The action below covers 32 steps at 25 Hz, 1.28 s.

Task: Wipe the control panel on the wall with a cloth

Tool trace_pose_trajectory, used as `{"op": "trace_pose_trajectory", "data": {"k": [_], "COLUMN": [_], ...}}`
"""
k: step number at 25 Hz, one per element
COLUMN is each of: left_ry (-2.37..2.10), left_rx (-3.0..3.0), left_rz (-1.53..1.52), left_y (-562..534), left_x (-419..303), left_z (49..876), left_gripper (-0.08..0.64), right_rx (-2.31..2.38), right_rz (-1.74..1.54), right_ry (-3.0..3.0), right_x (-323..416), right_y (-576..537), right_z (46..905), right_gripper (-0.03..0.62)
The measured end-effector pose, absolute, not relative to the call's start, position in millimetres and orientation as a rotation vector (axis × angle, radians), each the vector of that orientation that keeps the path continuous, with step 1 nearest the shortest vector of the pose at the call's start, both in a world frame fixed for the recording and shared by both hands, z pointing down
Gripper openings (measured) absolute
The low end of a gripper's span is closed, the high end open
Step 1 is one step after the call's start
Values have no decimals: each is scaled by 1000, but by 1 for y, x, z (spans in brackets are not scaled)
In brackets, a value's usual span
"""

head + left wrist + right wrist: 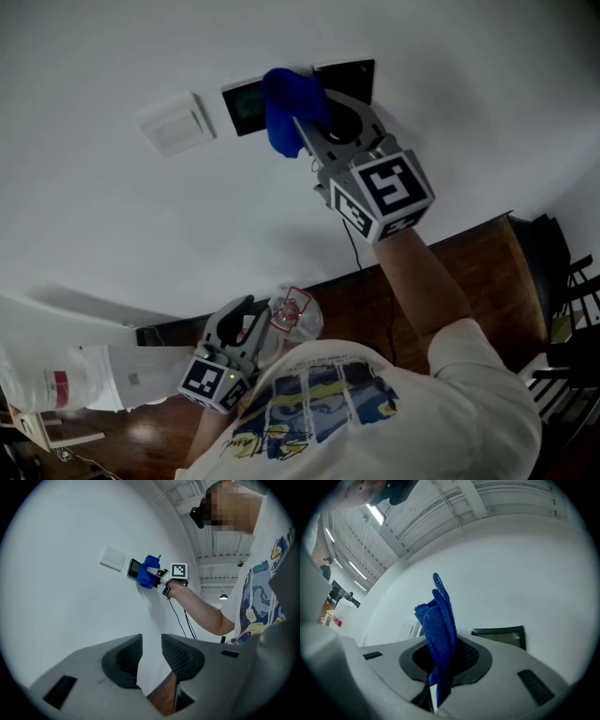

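Cloth (286,108), blue, sits pinched in your R gripper (306,120): jaws clamped on it, bunched folds pressed vs. the dark control panel (246,105) on the wall (112,216), just beside a white switch plate (174,124). Your L gripper (246,321) hangs low, well apart from the panel, jaws slightly spread w/ nothing between.

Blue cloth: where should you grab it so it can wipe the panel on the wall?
By its bunched lower end, as the right gripper has it: jaws shut on the folds, coming from the room side, facing the wall. The blue cloth is folded long and narrow, so its free end sticks out past the jaws to reach the control panel.
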State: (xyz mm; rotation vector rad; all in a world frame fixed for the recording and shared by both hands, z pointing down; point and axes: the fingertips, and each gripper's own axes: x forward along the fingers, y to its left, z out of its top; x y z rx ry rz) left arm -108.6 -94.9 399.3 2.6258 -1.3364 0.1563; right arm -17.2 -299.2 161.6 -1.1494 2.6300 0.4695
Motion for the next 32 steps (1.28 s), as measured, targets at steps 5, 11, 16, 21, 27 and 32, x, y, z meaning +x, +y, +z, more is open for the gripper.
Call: {"op": "trace_pose_trajectory", "data": {"k": [5, 11, 16, 21, 27, 32], "left_ry": [-1339, -1341, -1351, -1403, -1450, -1481], "left_rx": [2614, 2613, 2602, 2589, 2593, 2580], "left_rz": [176, 202, 188, 169, 178, 135], "left_y": [-100, -103, -101, -96, -85, -72], "left_x": [-89, -57, -43, -54, -89, -116], "left_z": [403, 402, 400, 393, 391, 386], "left_gripper": [112, 112, 112, 112, 112, 112], "right_rx": [-1210, -1342, -1415, -1336, -1072, -899], "right_rz": [483, 506, 464, 445, 499, 539], "right_ry": [2583, 2512, 2489, 2495, 2590, 2669], "right_x": [32, 109, 147, 141, 53, -44], "right_y": [-312, -333, -356, -334, -266, -245], "right_z": [162, 163, 175, 174, 170, 172], "right_gripper": [84, 84, 84, 84, 84, 84]}}
